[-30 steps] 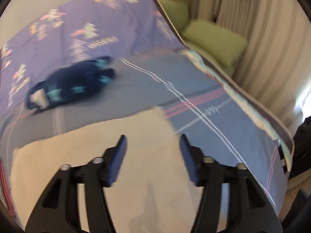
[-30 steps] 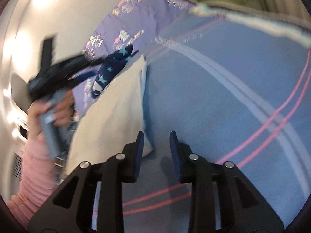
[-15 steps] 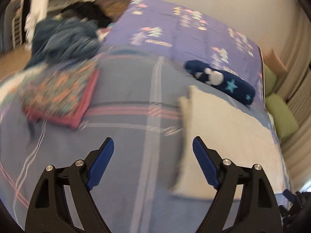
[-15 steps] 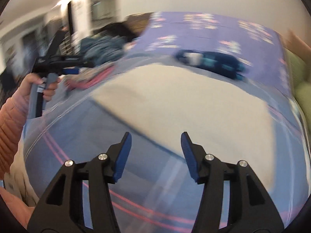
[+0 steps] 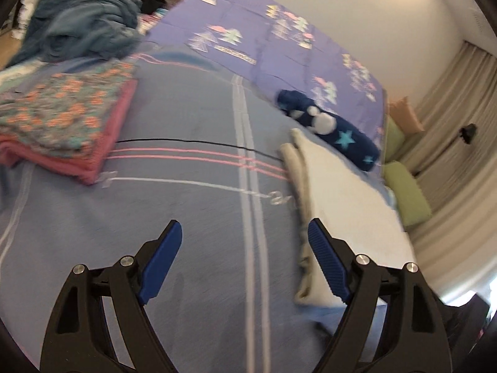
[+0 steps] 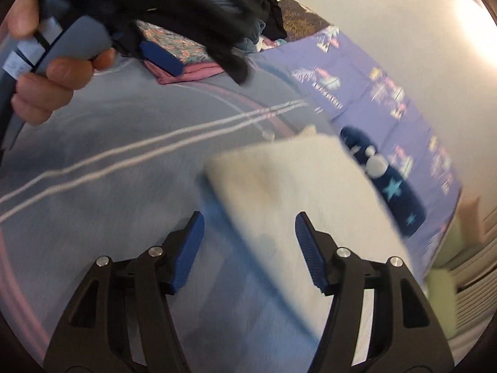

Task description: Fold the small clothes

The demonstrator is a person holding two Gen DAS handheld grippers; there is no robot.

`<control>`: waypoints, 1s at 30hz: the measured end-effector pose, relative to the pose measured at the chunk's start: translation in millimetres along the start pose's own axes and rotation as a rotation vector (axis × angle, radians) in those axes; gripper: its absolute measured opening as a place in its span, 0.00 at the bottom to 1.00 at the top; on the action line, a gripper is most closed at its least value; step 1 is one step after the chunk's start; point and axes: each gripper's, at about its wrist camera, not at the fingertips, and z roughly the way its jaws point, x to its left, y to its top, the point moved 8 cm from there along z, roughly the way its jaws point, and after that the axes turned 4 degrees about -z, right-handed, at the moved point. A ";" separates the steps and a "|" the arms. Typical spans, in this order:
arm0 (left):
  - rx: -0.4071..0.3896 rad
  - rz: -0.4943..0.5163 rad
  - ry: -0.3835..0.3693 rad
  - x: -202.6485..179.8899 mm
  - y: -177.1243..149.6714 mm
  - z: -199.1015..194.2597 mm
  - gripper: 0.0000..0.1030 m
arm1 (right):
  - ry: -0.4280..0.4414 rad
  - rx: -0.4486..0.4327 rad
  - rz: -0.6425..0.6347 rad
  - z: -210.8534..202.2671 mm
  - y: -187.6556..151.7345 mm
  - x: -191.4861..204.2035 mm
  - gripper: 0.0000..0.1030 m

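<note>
Two grippers hang open over a bed (image 5: 192, 217), with a folded cream garment (image 5: 348, 205) lying flat on its blue striped cover.

The left gripper (image 5: 245, 261) has its jaws wide apart over bare cover, nothing between them; its right-hand finger (image 5: 326, 267) overlaps the cream garment's near edge, contact unclear. The right gripper (image 6: 248, 248) has just been opening, its jaws apart above the garment's near corner, pads not pressing it. The garment (image 6: 304, 205) is a long rectangle; its long axis runs from the bed's near edge up toward the purple patterned quilt (image 5: 279, 49), where a navy star-print piece (image 5: 329, 127) lies just beside its far end. A folded floral-and-pink stack (image 5: 62, 118) sits well apart, toward the bed's left edge. A hand (image 6: 46, 84) holds the left gripper's handle.
</note>
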 end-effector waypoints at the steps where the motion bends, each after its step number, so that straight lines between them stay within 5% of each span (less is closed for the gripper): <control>1: 0.023 0.013 -0.034 -5.6 2.2 5.8 0.84 | -0.023 -0.002 -0.013 4.6 6.0 2.6 0.60; 4: 0.073 0.047 -0.081 -17.2 17.1 29.2 0.86 | -0.071 0.006 -0.021 16.5 18.3 1.9 0.57; 8: 0.230 0.034 -0.267 -42.6 32.2 71.1 0.87 | -0.071 0.046 -0.019 30.0 23.6 8.6 0.15; 12: 0.356 0.044 -0.287 -57.9 35.1 121.4 0.87 | -0.054 0.026 0.028 31.5 24.6 -2.2 0.10; 15: 0.326 0.075 -0.280 -71.2 44.5 145.0 0.87 | -0.021 -0.025 0.089 21.2 26.7 -16.4 0.09; 17: 0.314 0.075 -0.257 -78.5 50.1 157.0 0.56 | 0.011 -0.042 0.118 16.1 27.2 -20.4 0.09; 18: 0.329 0.084 -0.242 -80.2 49.8 161.5 0.13 | 0.037 -0.048 0.140 12.5 26.6 -22.5 0.09; 19: 0.326 0.104 -0.220 -82.0 49.8 162.6 0.06 | 0.067 -0.054 0.167 7.4 26.0 -25.2 0.08; 23: 0.245 0.135 -0.204 -83.2 47.7 129.1 0.06 | 0.150 -0.094 0.223 -26.8 23.6 -27.3 0.08; 30: 0.185 0.119 -0.162 -59.9 6.0 43.0 0.06 | 0.274 -0.145 0.138 -99.1 8.8 17.5 0.08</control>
